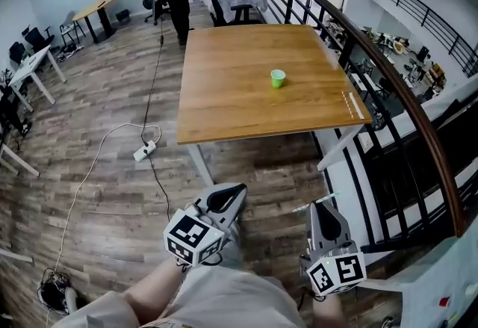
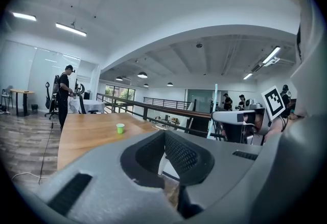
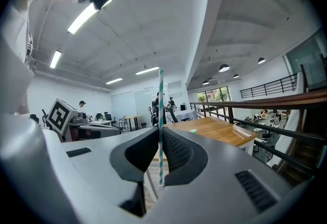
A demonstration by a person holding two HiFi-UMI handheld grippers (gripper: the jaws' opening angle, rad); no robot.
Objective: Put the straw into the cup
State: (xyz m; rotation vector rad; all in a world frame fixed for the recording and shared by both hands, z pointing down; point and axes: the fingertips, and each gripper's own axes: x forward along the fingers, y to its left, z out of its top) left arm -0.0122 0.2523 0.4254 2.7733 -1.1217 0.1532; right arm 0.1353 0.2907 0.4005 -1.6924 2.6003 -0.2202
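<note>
Straw (image 3: 160,116): striped, thin, probably light and easily crushed. Upright, clamped low down in right hand-held gripper (image 3: 160,139), long part free above jaws; grip looks adequate.
Cup (image 1: 278,78): small, green, likely tips easily; right of worktop (image 1: 224,95) centre, well apart from straw.
Left hand-held gripper (image 2: 164,136): jaws together, empty.

One green cup (image 1: 278,78), one striped straw (image 3: 160,126), one wooden table (image 1: 239,95), one white power strip (image 1: 144,151), two grippers, left gripper (image 1: 234,194) and right gripper (image 1: 323,208)
</note>
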